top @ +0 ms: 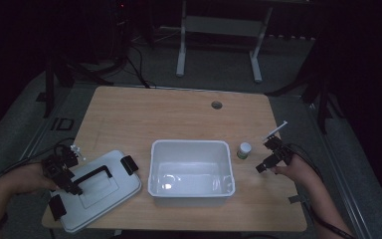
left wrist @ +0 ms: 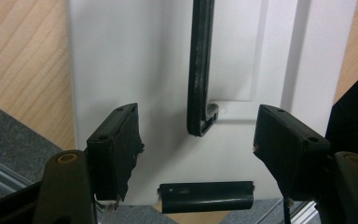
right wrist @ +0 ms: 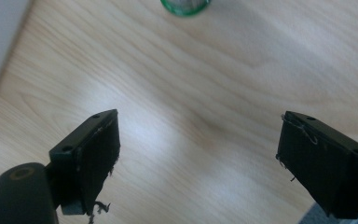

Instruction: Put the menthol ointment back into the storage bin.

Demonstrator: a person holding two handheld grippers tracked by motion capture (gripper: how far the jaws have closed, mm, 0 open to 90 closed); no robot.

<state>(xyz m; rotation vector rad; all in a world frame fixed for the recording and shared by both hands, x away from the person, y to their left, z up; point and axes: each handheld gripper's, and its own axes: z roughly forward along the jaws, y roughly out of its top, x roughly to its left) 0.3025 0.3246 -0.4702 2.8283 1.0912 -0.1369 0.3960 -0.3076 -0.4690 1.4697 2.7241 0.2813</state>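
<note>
A dim room is surrounding my pale wooden table, with grey floor beyond its edges. I am holding 2 grippers over it. My left gripper is hovering above the white lid lying flat at the table's near left corner; its jaws are standing spread, pinching nothing, with the lid's black handle running away from between them and a black latch sitting at the lid's edge just beneath them. My right gripper is hanging over bare wood at the table's right side, its jaws also spread wide and gripping nothing. A small green-rimmed jar is standing just ahead of it, apart from its jaws, beside the right wall of the open white bin in the table's middle.
</note>
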